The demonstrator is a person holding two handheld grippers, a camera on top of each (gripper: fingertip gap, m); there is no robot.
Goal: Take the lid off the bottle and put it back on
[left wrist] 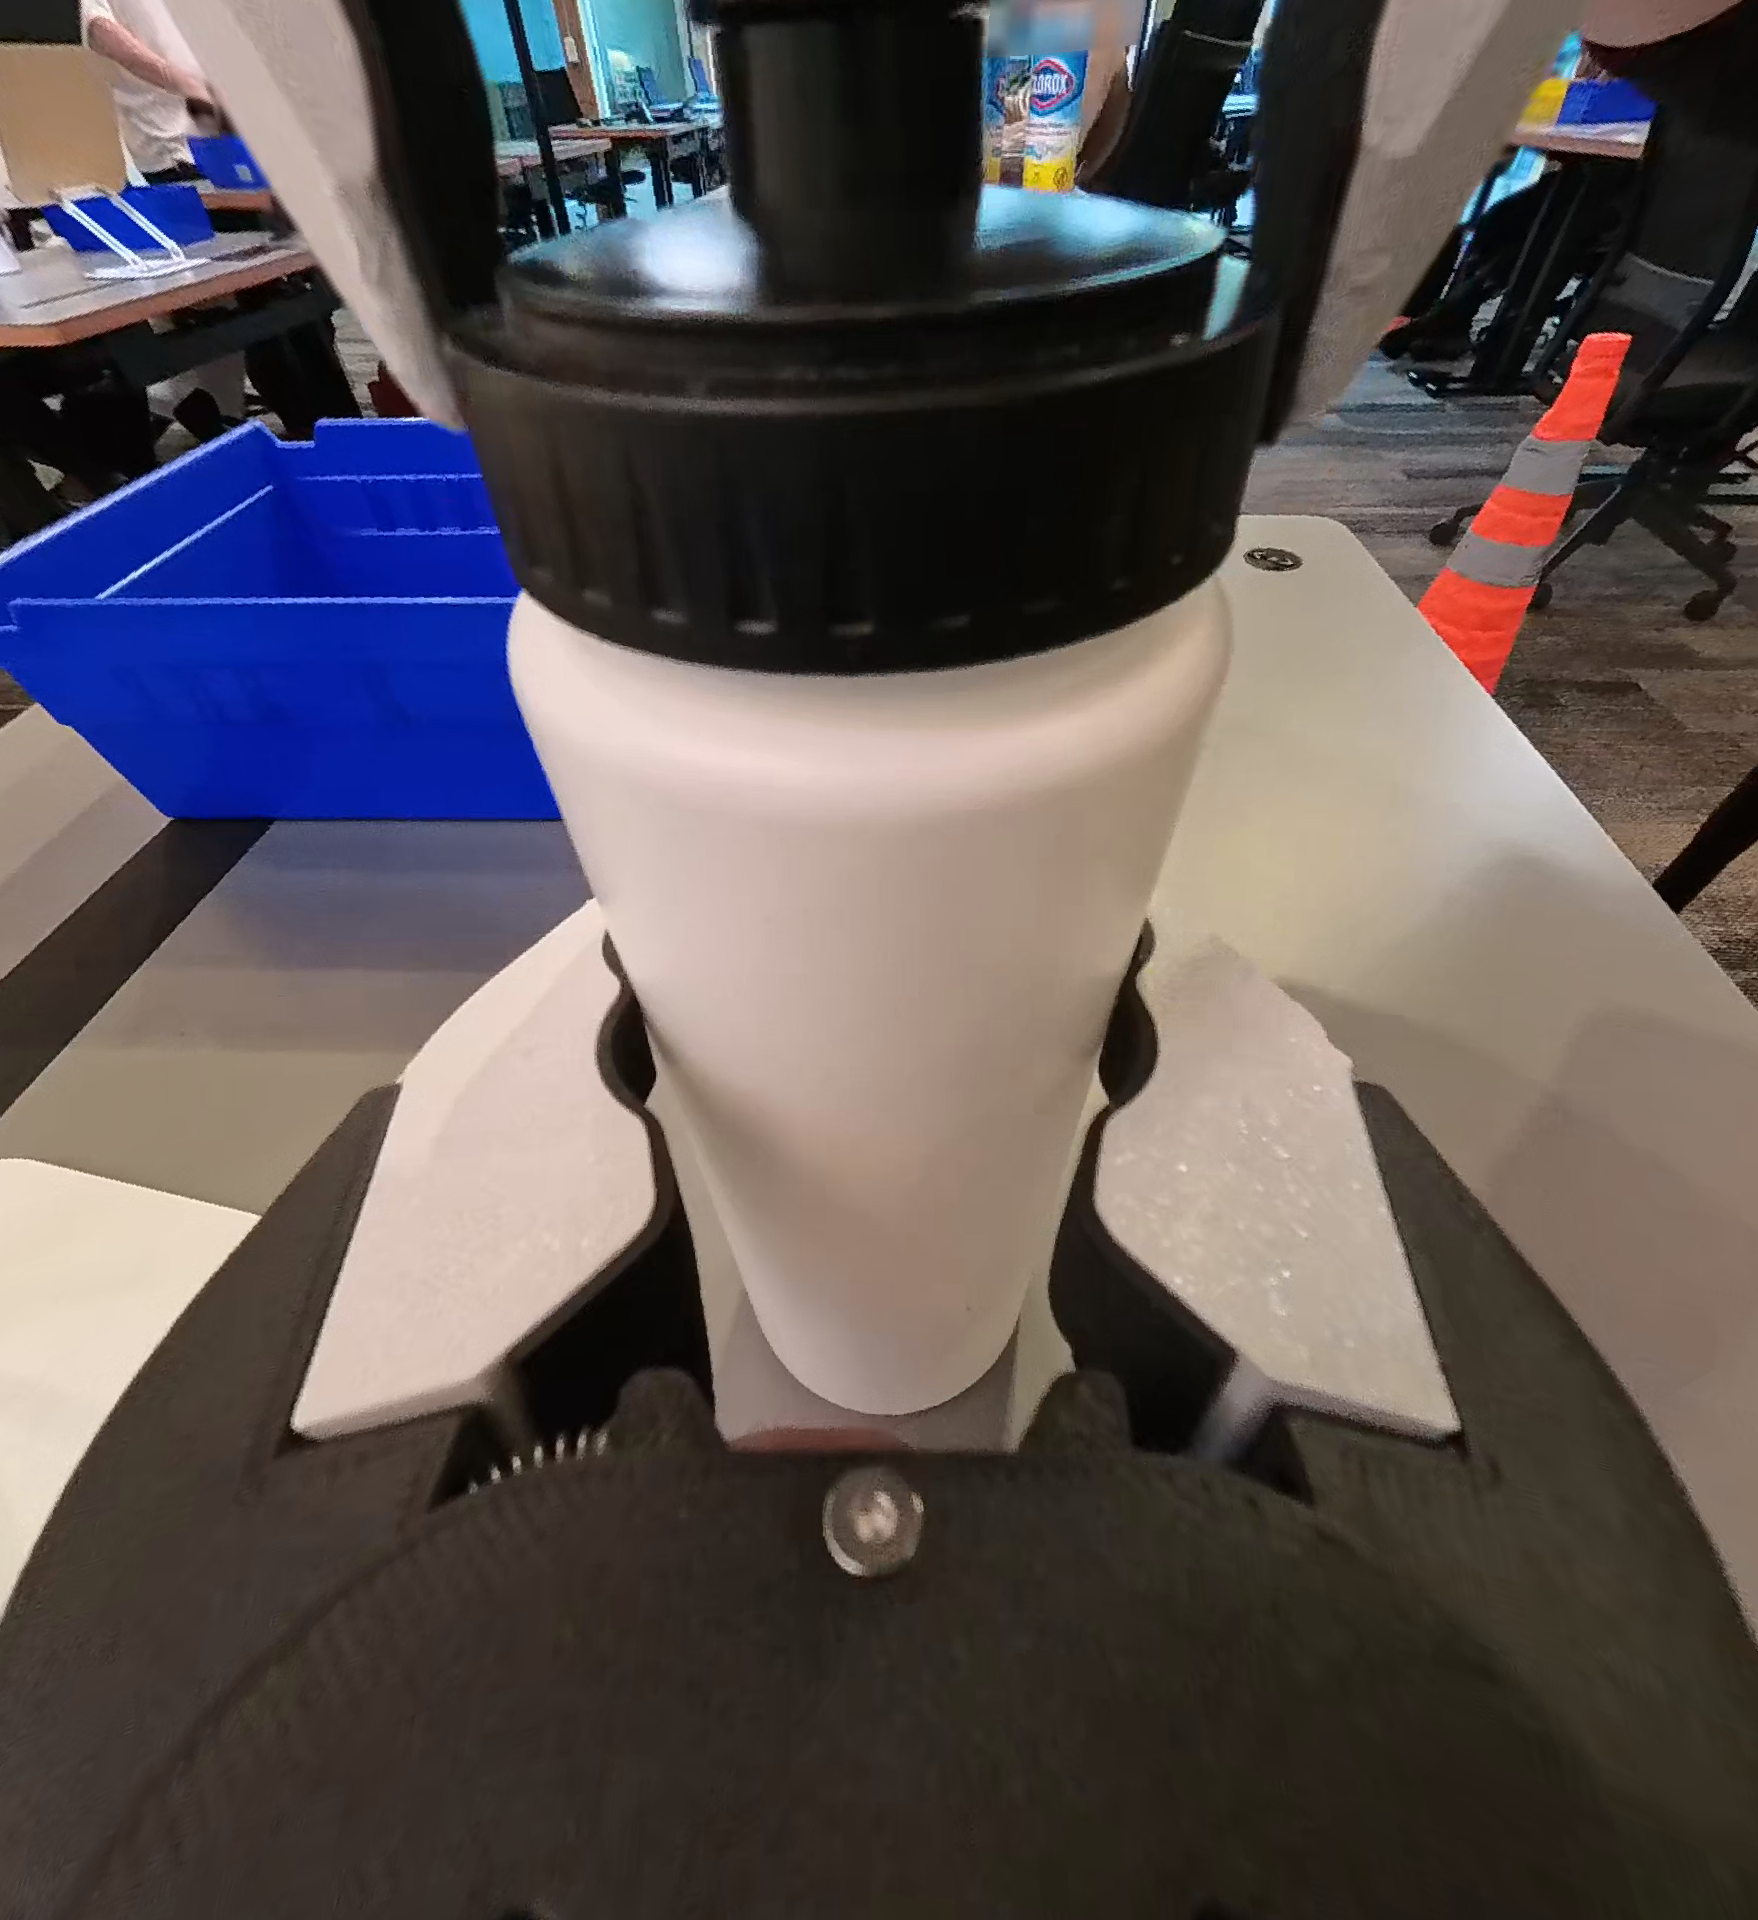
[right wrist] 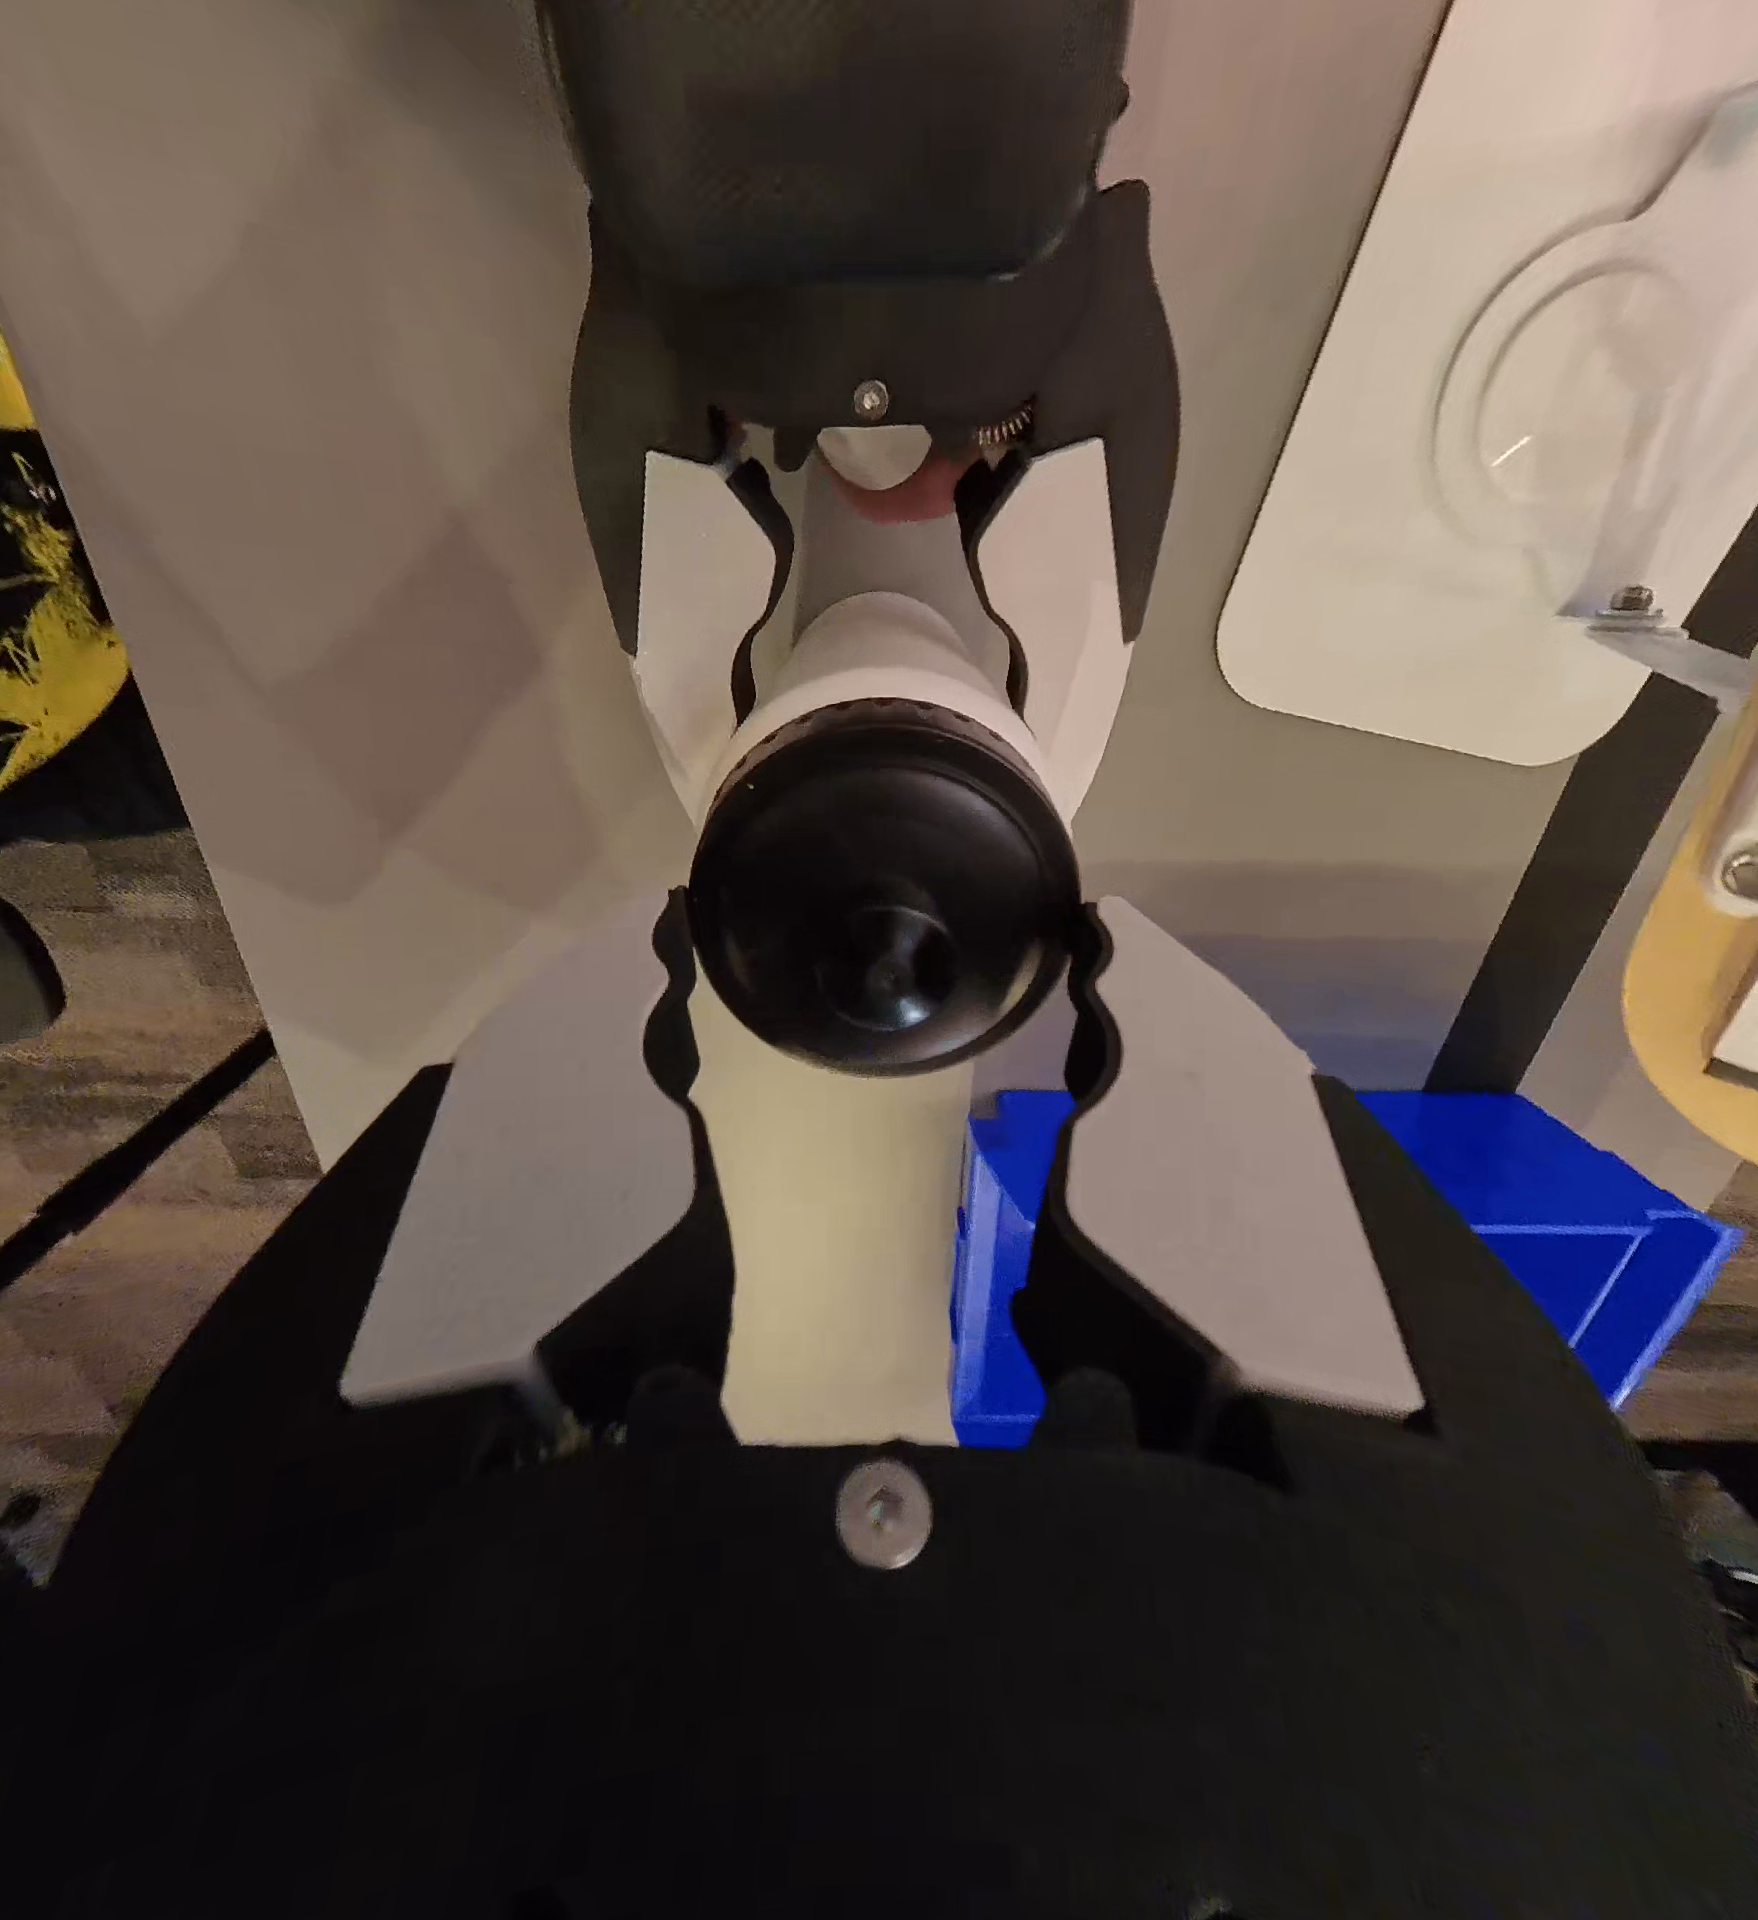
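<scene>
Above the pale table, the white bottle stands upright, its lower body clamped between the wavy black pads of the left gripper, both fingers pressed against its sides. Its ribbed black lid sits on the neck, and from above the right gripper closes on that lid, one finger touching each side of the rim. Seen from the right wrist view, the lid faces the camera with its raised spout in the middle and the left gripper beyond it. A blue bin rests on the table to the bottle's left, and an orange cone stands on the carpet farther off
</scene>
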